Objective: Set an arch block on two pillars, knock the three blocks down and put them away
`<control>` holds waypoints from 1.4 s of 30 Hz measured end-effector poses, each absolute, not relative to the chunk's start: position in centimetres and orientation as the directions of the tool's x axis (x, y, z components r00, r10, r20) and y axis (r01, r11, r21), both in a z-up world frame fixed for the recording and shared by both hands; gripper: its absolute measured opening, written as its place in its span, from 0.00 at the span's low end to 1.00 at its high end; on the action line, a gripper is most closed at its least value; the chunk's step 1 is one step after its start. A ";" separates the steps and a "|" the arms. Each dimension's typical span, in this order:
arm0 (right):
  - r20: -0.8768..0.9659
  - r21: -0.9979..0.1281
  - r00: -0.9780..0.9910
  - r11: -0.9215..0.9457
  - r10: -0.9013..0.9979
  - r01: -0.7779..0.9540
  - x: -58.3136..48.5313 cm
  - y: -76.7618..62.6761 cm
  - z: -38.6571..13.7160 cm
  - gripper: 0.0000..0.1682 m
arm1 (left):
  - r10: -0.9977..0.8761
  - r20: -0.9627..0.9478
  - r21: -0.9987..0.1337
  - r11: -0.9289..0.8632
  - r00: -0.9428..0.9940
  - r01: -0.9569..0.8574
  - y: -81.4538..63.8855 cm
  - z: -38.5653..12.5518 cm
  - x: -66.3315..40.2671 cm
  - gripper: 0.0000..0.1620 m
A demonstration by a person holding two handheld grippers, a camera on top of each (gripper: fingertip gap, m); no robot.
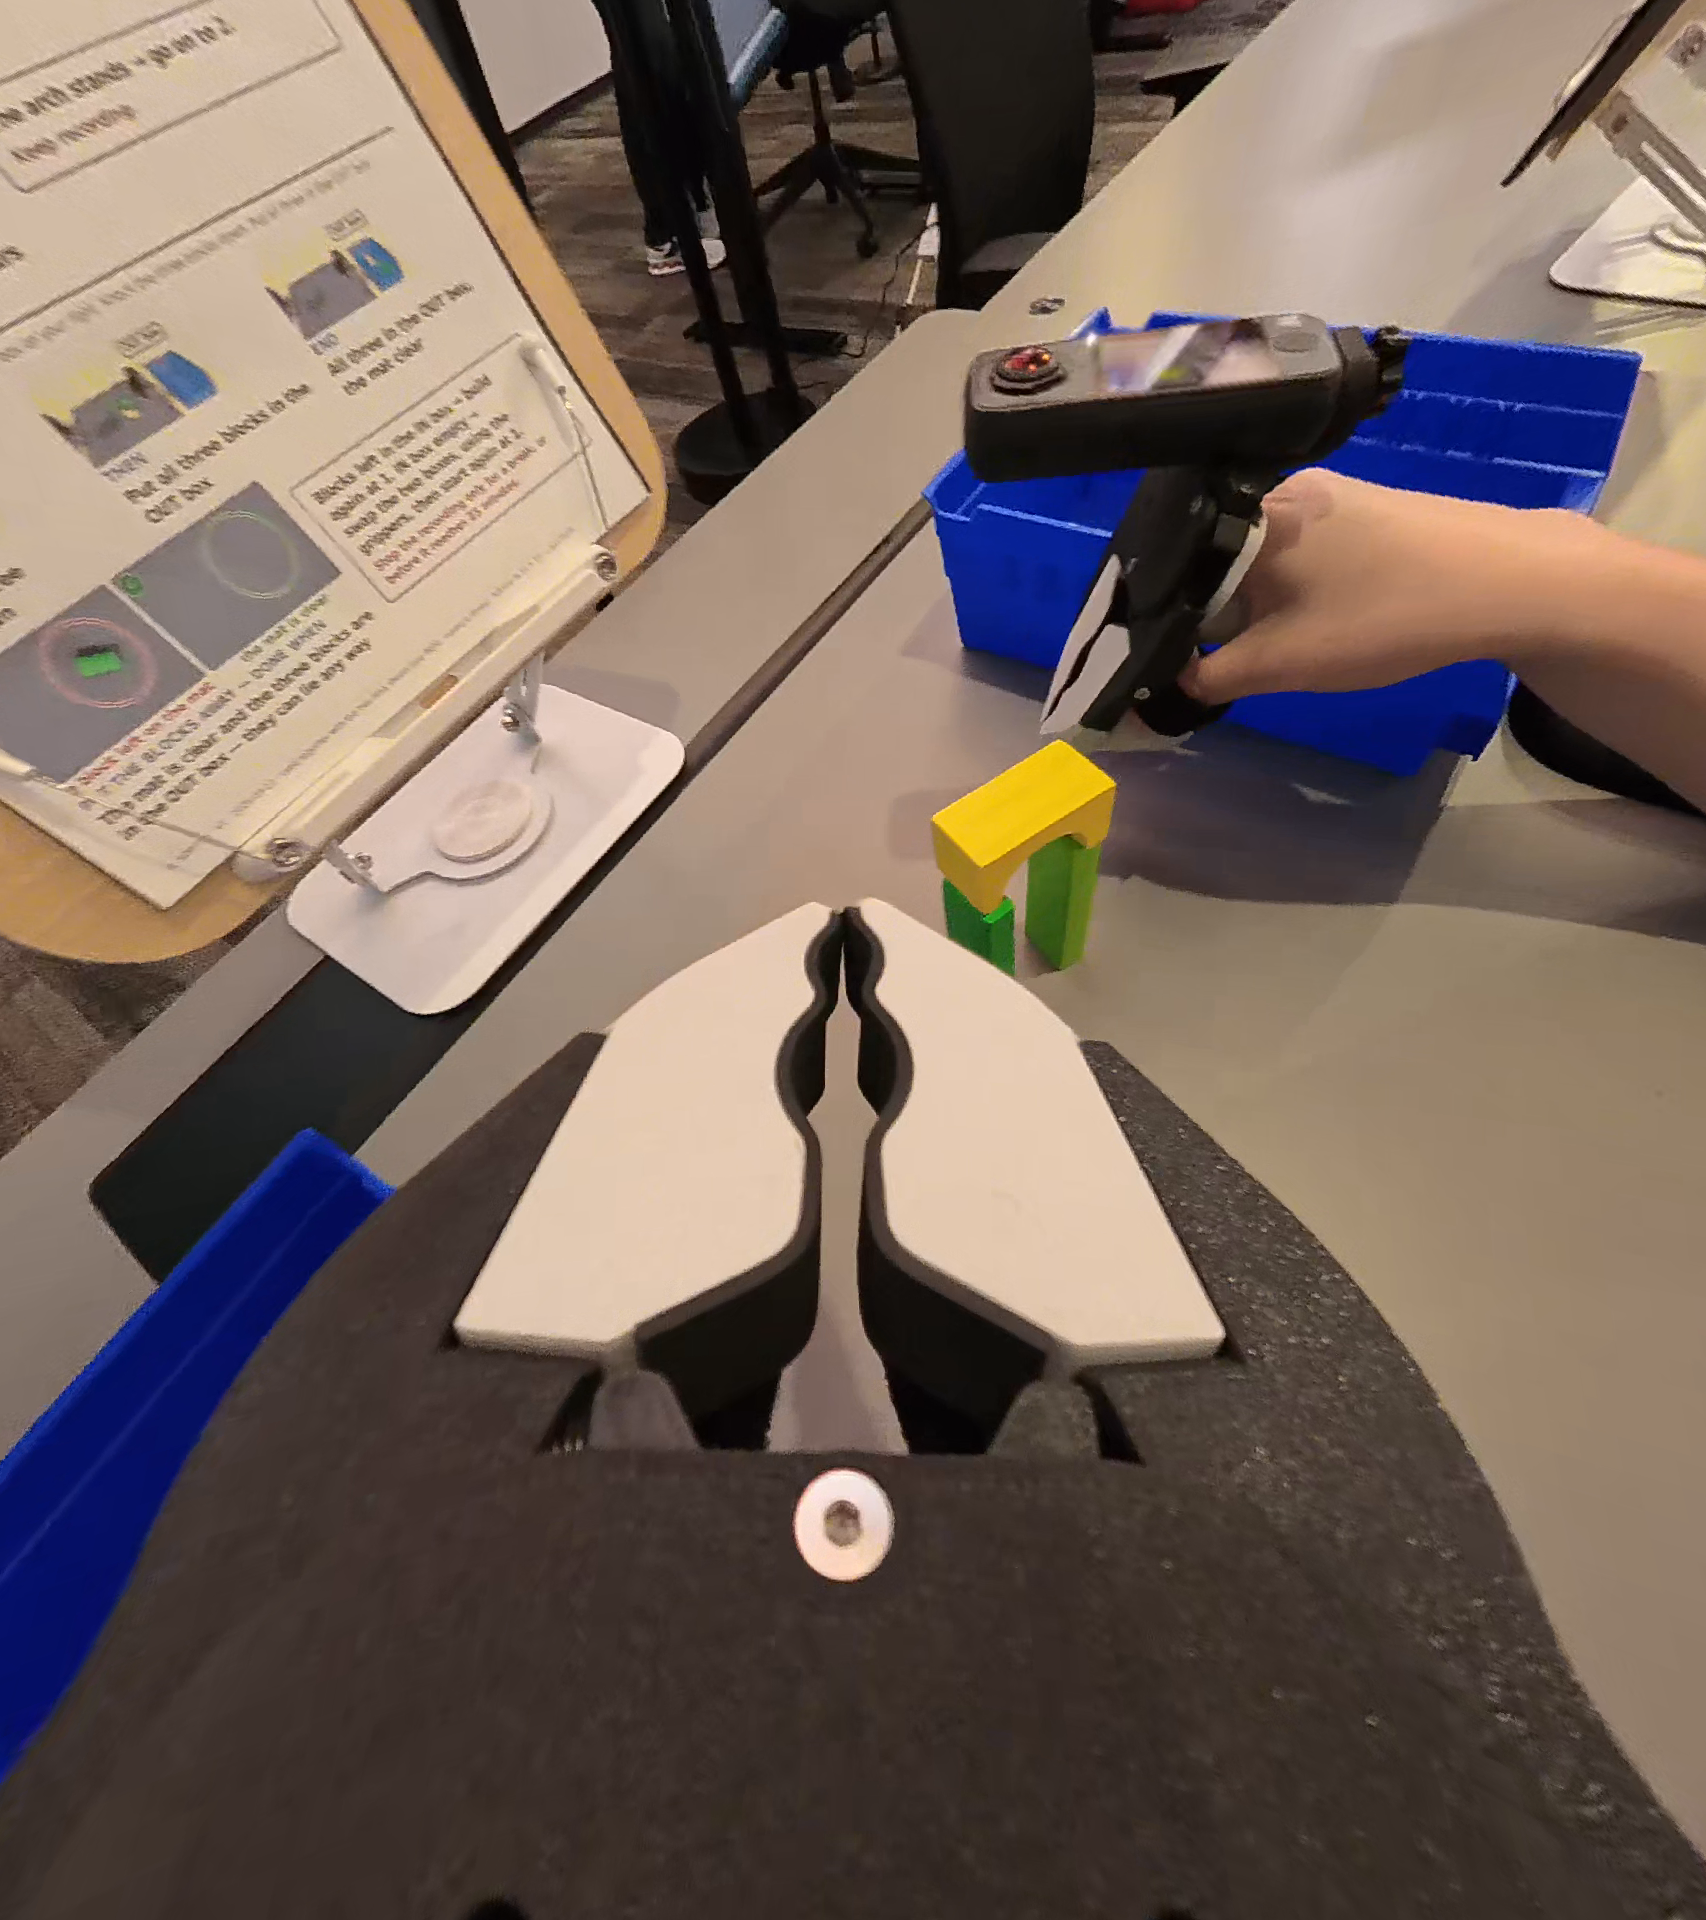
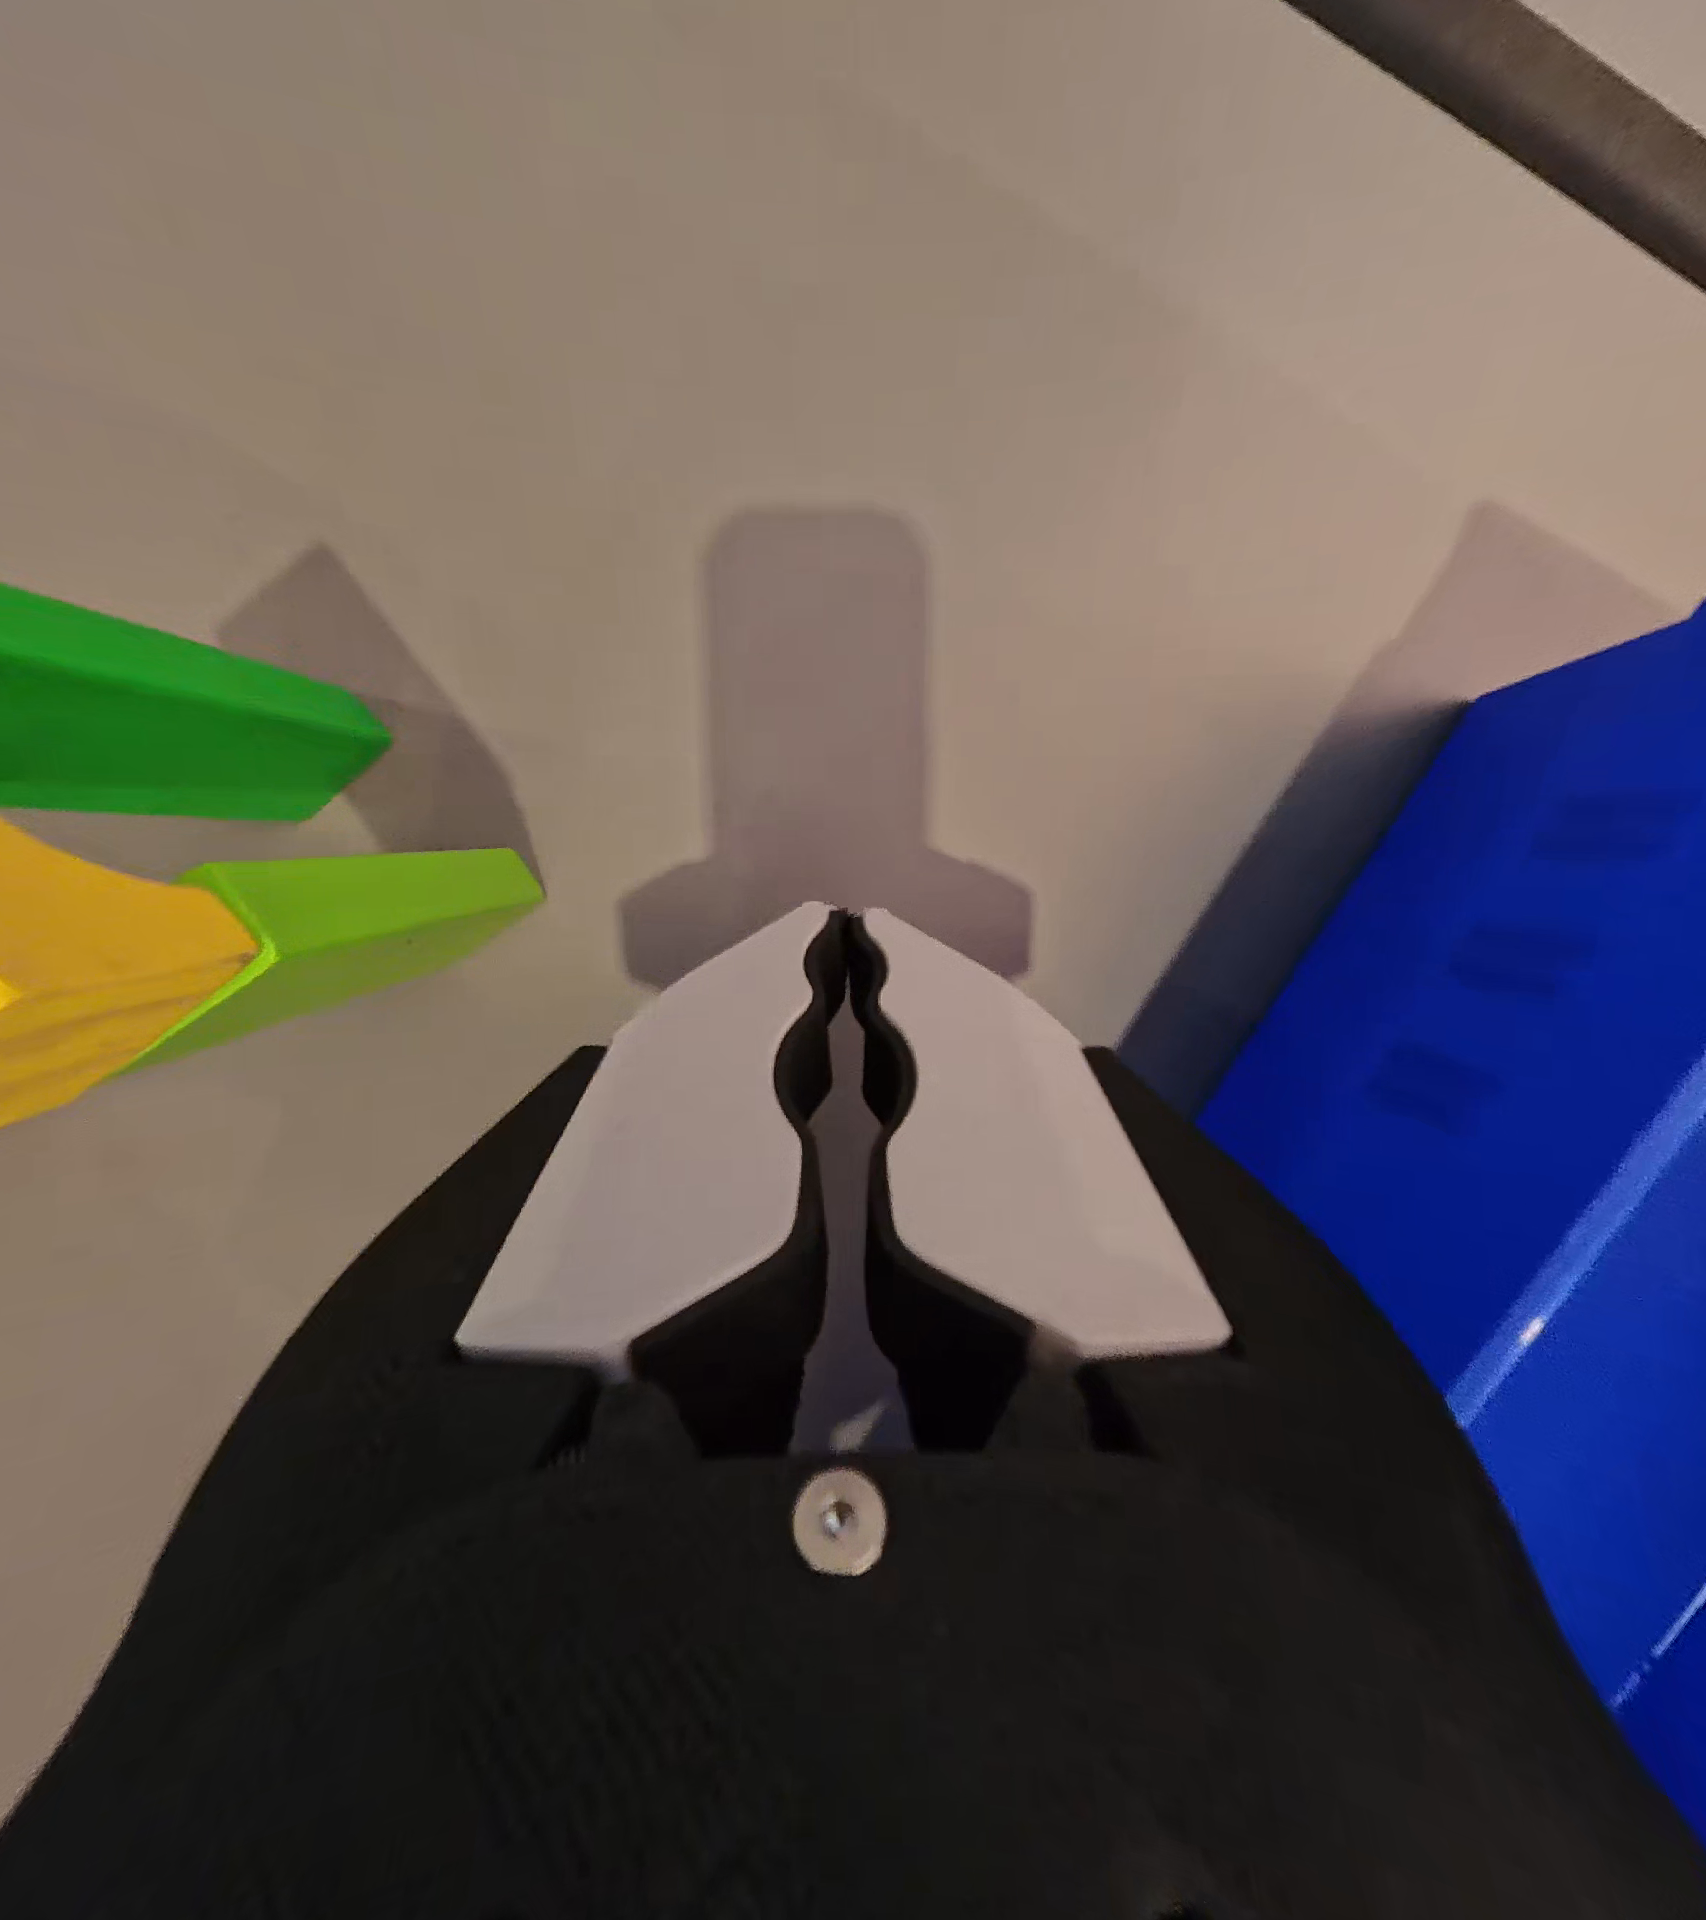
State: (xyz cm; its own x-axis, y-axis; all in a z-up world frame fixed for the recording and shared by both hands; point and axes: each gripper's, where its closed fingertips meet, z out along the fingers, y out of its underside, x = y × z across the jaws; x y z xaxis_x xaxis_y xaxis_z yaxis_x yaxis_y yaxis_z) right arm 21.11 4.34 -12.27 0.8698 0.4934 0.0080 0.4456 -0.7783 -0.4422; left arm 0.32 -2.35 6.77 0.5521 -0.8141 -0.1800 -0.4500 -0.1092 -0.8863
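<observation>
Three blocks: one yellow arch block [image 1: 1020, 816] on two green pillars, darker one [image 1: 981, 927] and lighter one [image 1: 1064, 899]. Two blue bins: one [image 1: 1431, 457] just behind the arch, one [image 1: 101, 1403] well in front of it. Two grippers, left [image 1: 844, 914] and right [image 1: 1067, 717]; two tablet stands, one instruction sheet [image 1: 205, 436].

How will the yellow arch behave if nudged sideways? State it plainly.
The yellow arch looks rigid, so it should shift as one piece. It rests loosely on two narrow upright green pillars, so it will probably topple with them. Its flat faces suggest it lands without rolling.
</observation>
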 end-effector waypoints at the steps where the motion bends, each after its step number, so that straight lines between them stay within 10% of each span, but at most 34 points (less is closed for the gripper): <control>1: 0.019 -0.445 0.870 -0.775 0.493 0.449 21.1 4.4 -12.1 0.00 | -0.805 -0.183 -0.887 -0.112 0.564 -0.448 -2.2 6.9 -0.1 0.00; 28: 0.001 -0.449 0.868 -0.775 0.497 0.444 19.4 4.3 -12.6 0.00 | -0.787 -0.188 -0.883 -0.127 0.588 -0.452 -2.2 7.5 -1.5 0.00; 42: -0.004 -0.895 0.498 -0.225 0.867 0.384 6.4 1.0 -1.9 0.00 | -0.786 -0.191 -0.860 -0.154 0.588 -0.486 -1.7 6.4 -1.5 0.00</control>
State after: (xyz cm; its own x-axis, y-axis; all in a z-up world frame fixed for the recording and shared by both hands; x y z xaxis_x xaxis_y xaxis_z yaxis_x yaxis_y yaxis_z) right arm 6.42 1.00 -1.90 0.4975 0.8674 -0.0039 0.3845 -0.2246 -0.8954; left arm -1.53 -1.74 6.43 0.5880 -0.7859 -0.1911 -0.4857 -0.1541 -0.8604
